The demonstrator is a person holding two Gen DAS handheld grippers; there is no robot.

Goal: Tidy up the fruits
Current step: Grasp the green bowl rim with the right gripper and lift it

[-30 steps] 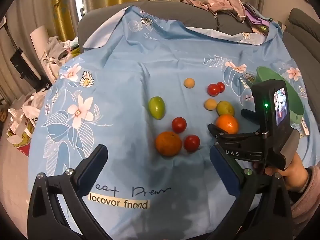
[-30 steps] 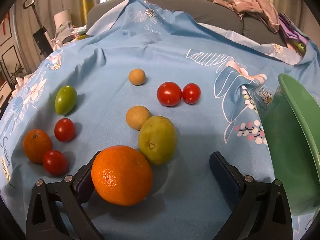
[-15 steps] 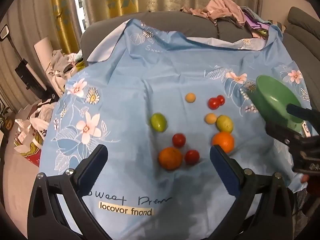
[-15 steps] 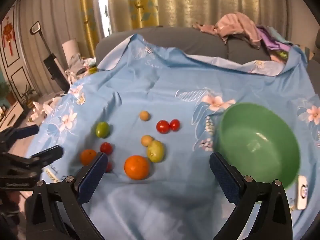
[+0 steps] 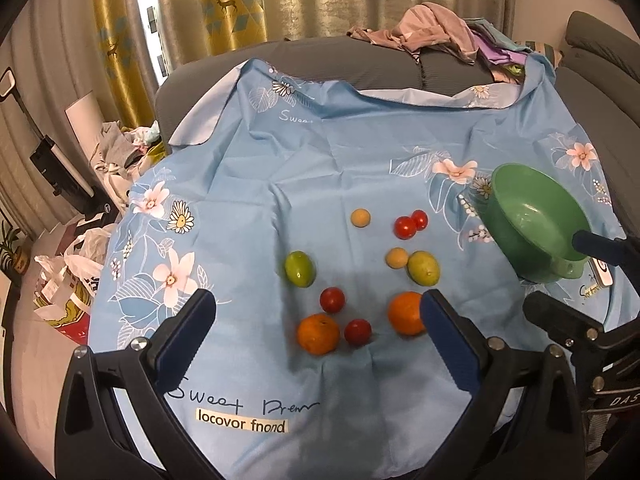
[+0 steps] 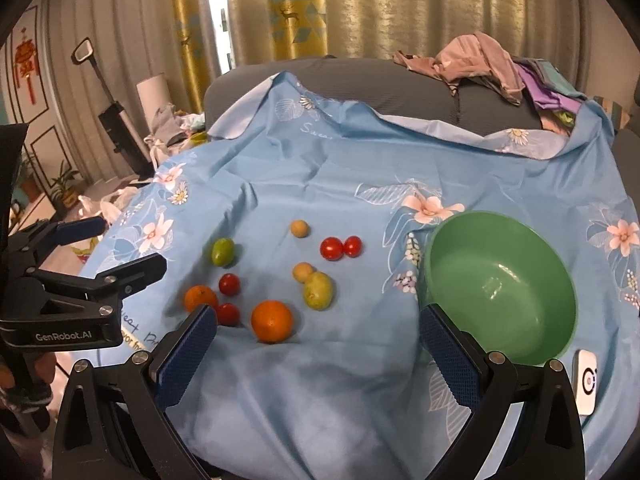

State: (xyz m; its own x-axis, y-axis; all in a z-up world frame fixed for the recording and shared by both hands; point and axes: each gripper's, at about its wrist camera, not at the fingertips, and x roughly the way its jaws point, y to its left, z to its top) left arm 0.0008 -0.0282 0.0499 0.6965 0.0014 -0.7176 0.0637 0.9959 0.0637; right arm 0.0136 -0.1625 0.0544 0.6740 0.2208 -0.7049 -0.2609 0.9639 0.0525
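Fruits lie loose across the pale blue flowered cloth [image 5: 328, 160] spread over my table: two round oranges [image 6: 272, 321] [image 6: 201, 298], four small red tomatoes including a touching pair [image 6: 341, 248], two green oval fruits [image 6: 318, 290] [image 6: 223, 251] and two little tan balls [image 6: 299, 228] [image 6: 303, 271]. None has reached the empty green plastic bowl [image 6: 560, 280], which sits at the cloth's right side, well apart from the pile, presumably as the place to gather them. I hold my left gripper [image 5: 316, 344] and my right gripper [image 6: 316, 348] above the near edge, both with blue pads spread wide and nothing between them, as if choosing a first piece. The nearer orange sits closest to my right tool, with open cloth between it and the bowl. A small white device [image 6: 586, 382] rests just beside the bowl's near rim, worth avoiding. Crumpled clothes [image 6: 480, 64] heap on the grey sofa [image 6: 360, 80] behind, out of the way.
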